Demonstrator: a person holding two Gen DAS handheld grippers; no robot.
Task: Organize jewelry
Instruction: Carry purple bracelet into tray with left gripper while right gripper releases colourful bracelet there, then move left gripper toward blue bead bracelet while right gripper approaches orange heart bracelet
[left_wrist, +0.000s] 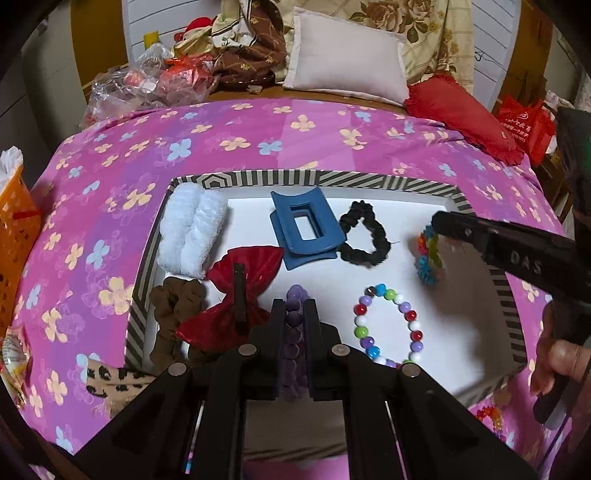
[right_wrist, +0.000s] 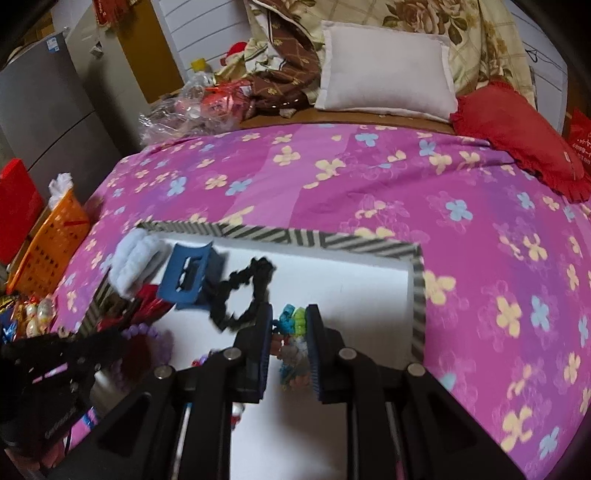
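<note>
**A:** Over a striped box lid (left_wrist: 258, 177) on a pink flowered bedspread (left_wrist: 221, 133), the left gripper (left_wrist: 294, 310) is clamped on a purple bead bracelet (left_wrist: 293, 321), its strand running up between the two fingers. What makes this step go well?

**B:** By my reading, both hands are bringing pieces down into the lid. The bracelet should come low over the bare white patch near the front before the fingers part, so the beads do not land on the red bow (left_wrist: 240, 288) just to the left.

**A:** And the right gripper (right_wrist: 289, 325)?

**B:** It is closed on a rainbow scrunchie (right_wrist: 293, 321) at the right side of the lid. The spot beyond it, toward the far right corner, looks free; lowering gently there keeps it clear of the black scrunchie (left_wrist: 364, 240).

**A:** The count inside the lid?

**B:** One white fluffy scrunchie (left_wrist: 192, 229), one blue claw clip (left_wrist: 304, 229), one black scrunchie, one red bow, one brown scrunchie (left_wrist: 177, 306), one bracelet of mixed bright beads (left_wrist: 386, 325). With the two held pieces, eight. A leopard-print piece (left_wrist: 110, 380) lies outside, near left.
</note>
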